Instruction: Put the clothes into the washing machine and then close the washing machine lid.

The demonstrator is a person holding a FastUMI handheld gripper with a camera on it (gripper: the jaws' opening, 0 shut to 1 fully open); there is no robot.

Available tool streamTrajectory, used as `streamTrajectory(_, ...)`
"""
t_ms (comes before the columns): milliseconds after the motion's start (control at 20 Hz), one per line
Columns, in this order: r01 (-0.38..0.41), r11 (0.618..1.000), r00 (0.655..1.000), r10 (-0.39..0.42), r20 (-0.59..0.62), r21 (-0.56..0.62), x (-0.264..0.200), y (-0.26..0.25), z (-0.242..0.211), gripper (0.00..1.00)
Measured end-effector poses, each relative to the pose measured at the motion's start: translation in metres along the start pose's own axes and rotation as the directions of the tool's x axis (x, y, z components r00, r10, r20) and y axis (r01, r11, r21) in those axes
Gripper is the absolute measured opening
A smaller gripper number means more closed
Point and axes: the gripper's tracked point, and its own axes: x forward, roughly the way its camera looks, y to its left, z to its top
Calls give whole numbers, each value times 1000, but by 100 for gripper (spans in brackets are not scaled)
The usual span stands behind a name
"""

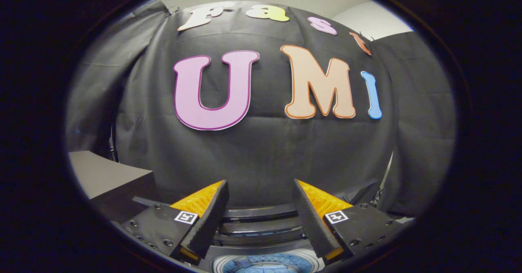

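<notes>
Blue fabric (267, 265) already lies in the washing machine (261, 220) drum below the empty, parted jaws of the gripper (261, 191); closing the lid apparently remains.

The gripper (261, 189) is sitting low in the frame, centred — its two fingers (210, 220) standing spread well apart, gripping nothing, tips angling up and slightly inward toward mid-frame.

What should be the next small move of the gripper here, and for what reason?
Probably tilt down and look for the clothes. The gripper is open with nothing between its fingers, and it faces the booth wall. The washing machine lies below the fingers with its lid up, so loading seems possible.
</notes>
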Motion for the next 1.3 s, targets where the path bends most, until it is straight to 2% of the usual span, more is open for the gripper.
streamTrajectory(900,16,1000,1000,-15,-24,10,-2,-1,-2,97)
streamTrajectory(1300,23,999,1000,-24,17,27,-2,0,1,97)
